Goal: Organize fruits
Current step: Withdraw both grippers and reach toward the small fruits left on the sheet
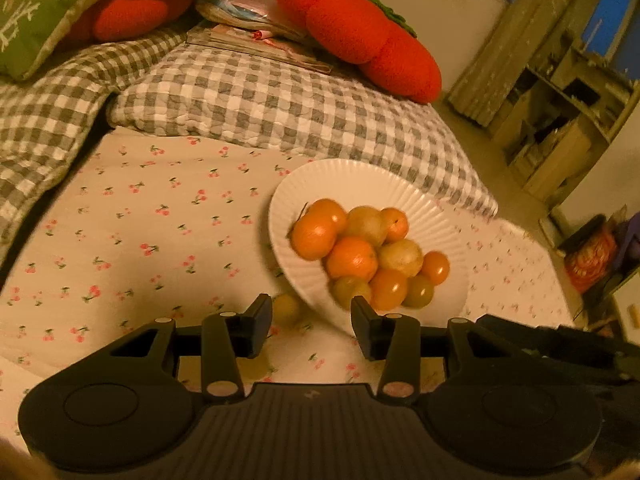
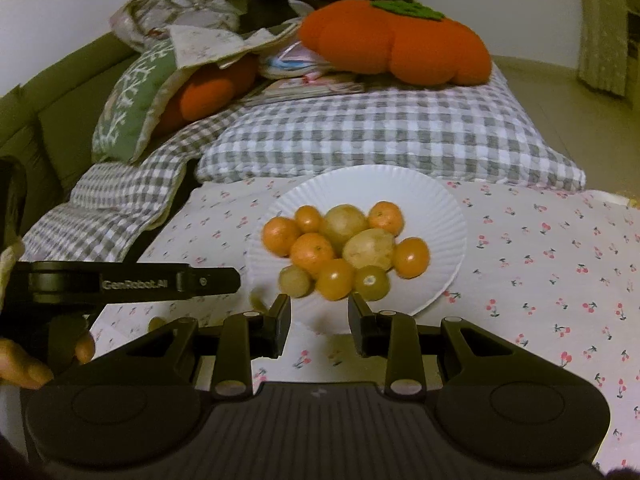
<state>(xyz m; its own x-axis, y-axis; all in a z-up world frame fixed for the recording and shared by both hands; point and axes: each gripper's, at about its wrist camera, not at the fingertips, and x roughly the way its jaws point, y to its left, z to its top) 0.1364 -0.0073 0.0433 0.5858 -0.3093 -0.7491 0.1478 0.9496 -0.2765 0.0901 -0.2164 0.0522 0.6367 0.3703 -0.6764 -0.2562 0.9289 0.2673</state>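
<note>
Holding both tools low over the cherry-print sheet (image 2: 540, 248), we note the left gripper (image 1: 310, 326) with fingers released and nothing between them, a small yellow-green fruit (image 1: 285, 309) lying on the sheet just beyond its left finger, and the right gripper (image 2: 319, 326) likewise spread and empty. Beyond the fingertips we find the white ridged plate (image 2: 432, 204) on the sheet, carrying a pile of orange and yellow-green fruits (image 2: 344, 248) touching one another; farther back we record a grey checked quilt (image 2: 380, 136) and an orange pumpkin cushion (image 2: 396, 40) resting on it
</note>
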